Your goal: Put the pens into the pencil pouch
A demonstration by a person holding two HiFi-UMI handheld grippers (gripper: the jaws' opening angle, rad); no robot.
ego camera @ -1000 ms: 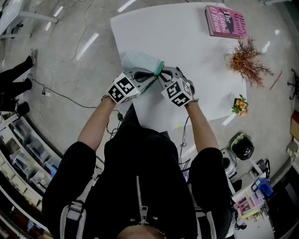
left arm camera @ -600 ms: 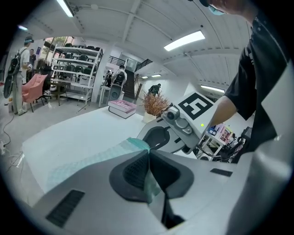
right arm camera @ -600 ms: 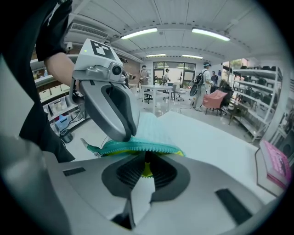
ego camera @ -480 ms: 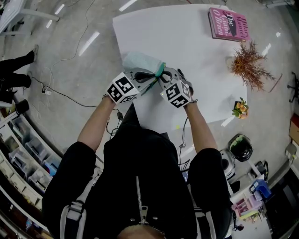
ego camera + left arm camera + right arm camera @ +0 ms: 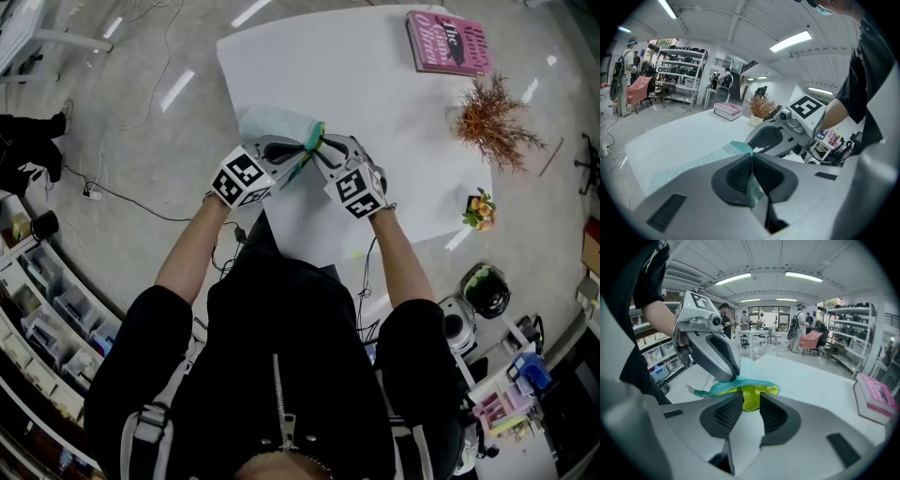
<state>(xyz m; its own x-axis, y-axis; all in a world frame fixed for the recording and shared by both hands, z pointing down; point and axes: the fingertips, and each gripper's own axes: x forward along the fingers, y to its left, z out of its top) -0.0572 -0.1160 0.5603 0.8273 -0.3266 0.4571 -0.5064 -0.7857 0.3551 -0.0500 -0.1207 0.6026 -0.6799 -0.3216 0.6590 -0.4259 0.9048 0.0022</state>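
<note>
Now the risk is at the mouth of the pouch [image 5: 275,125]. It lies at the near left corner of the table [image 5: 375,103], close to the edge. The left gripper [image 5: 751,164] is pressed together on a fold of its mint fabric. The right gripper [image 5: 751,404] has its jaws apart, with the yellow lining [image 5: 750,394] of the rim between them, and the pads do not seem to press it any more.

If the right side lets go fully, I think the mouth can fall shut, because only one side is held and the fabric is soft. Then a pen would meet closed cloth and not an opening. The pouch could also be dragged toward the table edge if the left gripper pulls while nothing holds the other side. No pen shows in any view, so one gripper must leave to fetch it, and this makes the problem more likely.

Compared with a second ago, both grippers are at the same place by the pouch, and the pouch has not shifted. The only clear change is that the right jaws have just been opening.
</note>
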